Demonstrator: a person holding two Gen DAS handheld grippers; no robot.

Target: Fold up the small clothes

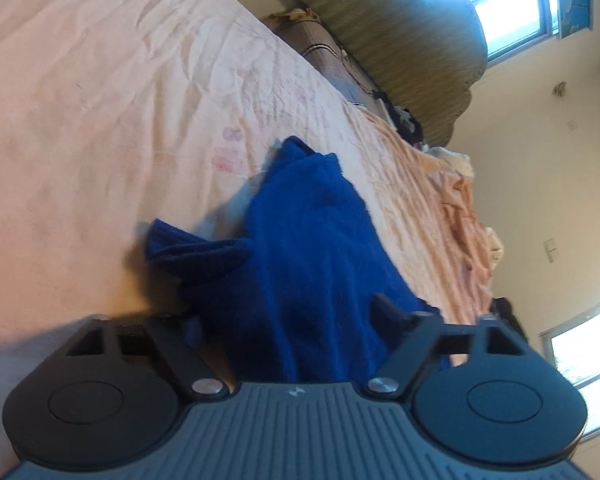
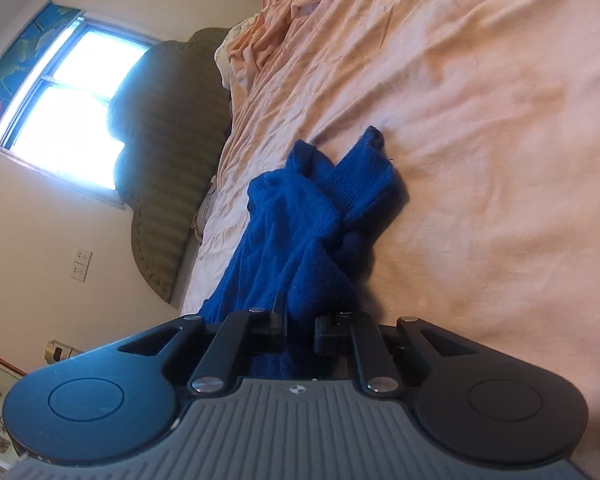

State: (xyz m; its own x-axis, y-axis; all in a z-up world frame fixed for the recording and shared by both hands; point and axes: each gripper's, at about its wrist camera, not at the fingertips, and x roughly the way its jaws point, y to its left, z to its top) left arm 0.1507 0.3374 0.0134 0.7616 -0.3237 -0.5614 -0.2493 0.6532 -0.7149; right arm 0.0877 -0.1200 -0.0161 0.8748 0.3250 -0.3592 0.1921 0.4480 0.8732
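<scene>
A dark blue knitted garment (image 1: 300,240) lies bunched on the pale peach bed sheet (image 1: 100,120), with a ribbed cuff sticking out to the left. In the left wrist view my left gripper (image 1: 284,312) stands open, its jaws wide apart with the blue cloth between them. One black fingertip (image 1: 386,308) shows; the other is hidden by the fabric. In the right wrist view the garment (image 2: 320,208) runs twisted from the sheet (image 2: 500,160) up into my right gripper (image 2: 300,322), which is shut on it with the jaws close together.
A padded green headboard (image 1: 412,52) stands at the bed's end below a bright window (image 1: 512,8). Crumpled peach bedding (image 1: 460,216) and a few small items lie near the headboard. A wall with sockets (image 2: 80,266) runs along the bed.
</scene>
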